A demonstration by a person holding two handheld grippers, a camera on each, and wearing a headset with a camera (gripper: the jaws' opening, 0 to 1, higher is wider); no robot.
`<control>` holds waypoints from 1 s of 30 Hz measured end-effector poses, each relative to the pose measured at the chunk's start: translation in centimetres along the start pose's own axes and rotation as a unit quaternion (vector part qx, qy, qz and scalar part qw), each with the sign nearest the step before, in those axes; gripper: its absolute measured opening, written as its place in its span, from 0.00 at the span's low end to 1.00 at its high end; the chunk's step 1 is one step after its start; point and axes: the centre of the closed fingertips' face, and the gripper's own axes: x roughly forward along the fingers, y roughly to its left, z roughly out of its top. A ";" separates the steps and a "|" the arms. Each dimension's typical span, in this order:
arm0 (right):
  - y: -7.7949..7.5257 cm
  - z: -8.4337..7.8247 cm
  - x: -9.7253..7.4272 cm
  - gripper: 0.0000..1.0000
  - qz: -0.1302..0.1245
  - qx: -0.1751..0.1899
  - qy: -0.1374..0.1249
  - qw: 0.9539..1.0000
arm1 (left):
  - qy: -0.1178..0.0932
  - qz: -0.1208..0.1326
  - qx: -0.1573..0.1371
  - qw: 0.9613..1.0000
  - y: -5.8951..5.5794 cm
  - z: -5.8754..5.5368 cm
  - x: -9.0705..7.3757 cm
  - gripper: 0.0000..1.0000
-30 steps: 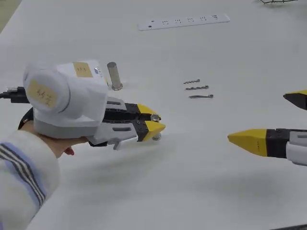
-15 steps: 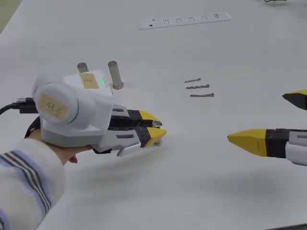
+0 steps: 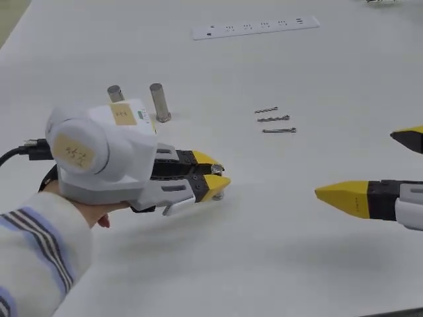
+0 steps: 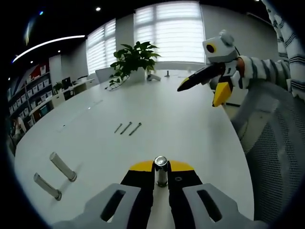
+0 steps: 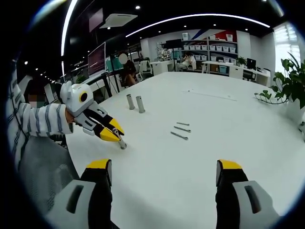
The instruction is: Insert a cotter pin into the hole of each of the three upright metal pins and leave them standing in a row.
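The left tongs (image 3: 213, 177) are closed on a short metal pin (image 4: 161, 171), with the yellow tips pinching its round shaft from both sides. In the left gripper view the pin's flat top pokes up between the jaws. In the head view it stands roughly upright with its flanged foot at or just above the desk (image 3: 264, 231); whether it touches cannot be told. The other two metal pins (image 3: 158, 102) stand upright side by side farther back, well apart from the held one. The three cotter pins (image 3: 275, 119) lie flat in a close stack between the two grippers, touched by nothing. The right tongs (image 5: 164, 166) are spread wide, empty, and hover over the desk well short of the cotter pins.

The metal pin looks solid, stiff and smooth, and probably heavy for its size. A round polished shaft can twist or slide between flat tips, so the hold is best taken mid-shaft, clear of the cross hole, which cannot be made out here. Its small foot means it would likely tip at a sideways nudge. The cotter pins look like thin, light, springy wire lying flush on a slick surface. They may skate away, so pinching one by its head end, leaving the legs free, seems wisest.
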 end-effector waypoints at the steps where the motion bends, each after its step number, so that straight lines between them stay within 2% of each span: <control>1: 0.0 0.0 0.0 0.89 0.000 0.000 0.000 1.000 | 0.001 0.000 0.000 1.000 0.0 0.0 0.0 0.07; 5: -0.1 0.1 0.0 0.89 -0.001 0.000 0.000 1.000 | 0.003 0.010 -0.004 1.000 0.4 -0.1 -0.3 0.22; 9: -0.1 0.0 -0.1 0.89 -0.001 0.000 0.002 1.000 | 0.001 0.013 -0.021 1.000 0.4 -0.2 -0.9 0.32; 12: -0.2 0.1 -0.2 0.89 -0.003 0.001 0.001 1.000 | -0.003 0.014 -0.045 0.999 0.2 -0.4 -1.5 0.41; 14: -0.3 0.1 -0.2 0.89 -0.003 0.001 0.002 1.000 | -0.004 0.023 -0.054 0.998 0.3 -0.5 -1.9 0.45; 18: -0.5 0.1 -0.2 0.89 -0.004 0.000 0.003 1.000 | -0.024 0.024 -0.085 0.996 0.2 0.0 -2.6 0.65; 20: -0.6 0.0 -0.2 0.88 -0.005 0.000 0.005 1.000 | -0.036 0.024 -0.097 0.994 0.1 0.3 -2.9 0.71; 23: -0.8 0.0 -0.3 0.88 -0.007 0.003 0.006 1.000 | -0.042 0.025 -0.100 0.994 -0.1 0.6 -3.2 0.83; 26: -1.1 0.0 -0.4 0.88 -0.009 0.001 0.007 1.000 | -0.039 0.022 -0.107 0.993 -0.5 0.6 -3.2 0.95; 30: -1.3 0.3 -0.4 0.88 -0.009 -0.002 0.007 1.000 | -0.038 0.013 -0.104 0.994 -1.5 0.7 -3.1 0.99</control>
